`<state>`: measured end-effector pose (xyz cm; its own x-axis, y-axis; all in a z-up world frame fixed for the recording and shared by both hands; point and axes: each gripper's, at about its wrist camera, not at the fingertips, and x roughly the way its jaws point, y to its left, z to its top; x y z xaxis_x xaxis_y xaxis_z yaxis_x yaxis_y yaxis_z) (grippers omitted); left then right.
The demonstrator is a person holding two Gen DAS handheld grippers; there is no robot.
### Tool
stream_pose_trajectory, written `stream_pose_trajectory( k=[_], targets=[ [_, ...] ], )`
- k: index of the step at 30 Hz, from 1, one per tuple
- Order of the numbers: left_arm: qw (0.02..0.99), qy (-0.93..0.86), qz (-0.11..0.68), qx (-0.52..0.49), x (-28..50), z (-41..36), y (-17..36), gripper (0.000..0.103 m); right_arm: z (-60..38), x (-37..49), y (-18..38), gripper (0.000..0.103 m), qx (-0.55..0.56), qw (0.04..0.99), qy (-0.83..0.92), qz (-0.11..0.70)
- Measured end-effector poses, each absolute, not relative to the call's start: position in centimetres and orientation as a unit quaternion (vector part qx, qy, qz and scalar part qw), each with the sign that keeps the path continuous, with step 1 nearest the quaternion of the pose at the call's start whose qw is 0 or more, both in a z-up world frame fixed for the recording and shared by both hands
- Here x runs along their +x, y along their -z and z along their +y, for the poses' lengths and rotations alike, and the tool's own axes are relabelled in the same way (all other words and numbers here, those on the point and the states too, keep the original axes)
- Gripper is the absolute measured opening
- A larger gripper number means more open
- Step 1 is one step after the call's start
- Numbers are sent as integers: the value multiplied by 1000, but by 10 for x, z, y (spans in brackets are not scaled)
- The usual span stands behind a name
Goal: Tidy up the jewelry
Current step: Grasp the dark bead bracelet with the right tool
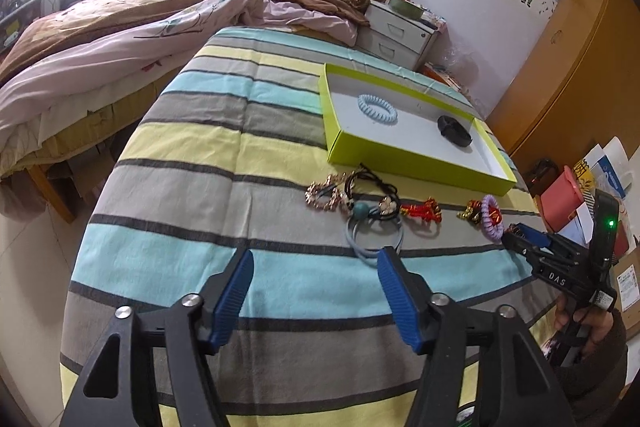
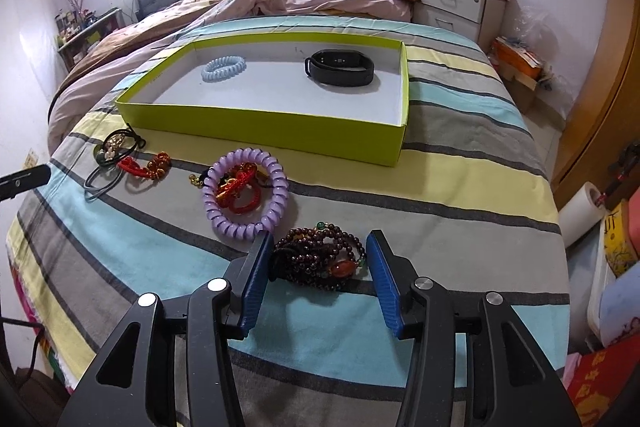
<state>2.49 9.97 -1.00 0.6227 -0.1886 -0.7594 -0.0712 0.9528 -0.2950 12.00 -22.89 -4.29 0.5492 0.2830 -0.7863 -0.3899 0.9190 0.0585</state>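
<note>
A lime-green box on the striped cloth holds a pale blue coil band and a black wristband. My right gripper is open, its fingers on either side of a dark brown bead bracelet lying on the cloth. A purple coil band around red knotted pieces lies just left. My left gripper is open and empty, just short of a grey-blue hair tie. More hair ties and a red bracelet lie in a row.
The striped cloth covers a table beside an unmade bed. A white drawer unit stands behind. Boxes and a paper roll crowd the floor at right.
</note>
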Motion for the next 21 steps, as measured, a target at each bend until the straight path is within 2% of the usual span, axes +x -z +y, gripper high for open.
stream_pose_trajectory(
  k=[3,7,10,11,14,17,21],
  targets=[
    [885,42,435,-159,25,100,13,64,-230,118,43,48,-56,882,-182,431],
    [881,56,438,-167,30,98,15,64,-232,117,42,34,-51,888,-162,428],
    [878,60,442,-175,37,98,18,64,-237,116,41,32,-36,890,-156,426],
    [877,60,442,-176,39,97,18,64,-237,116,41,28,-32,891,-153,426],
    [878,69,440,-174,45,94,18,64,-241,114,38,26,-22,897,-141,418],
    [880,63,441,-165,53,89,18,55,-243,112,35,26,-10,900,-136,414],
    [883,66,441,-148,64,79,19,52,-246,108,31,26,4,903,-134,409]
  ],
)
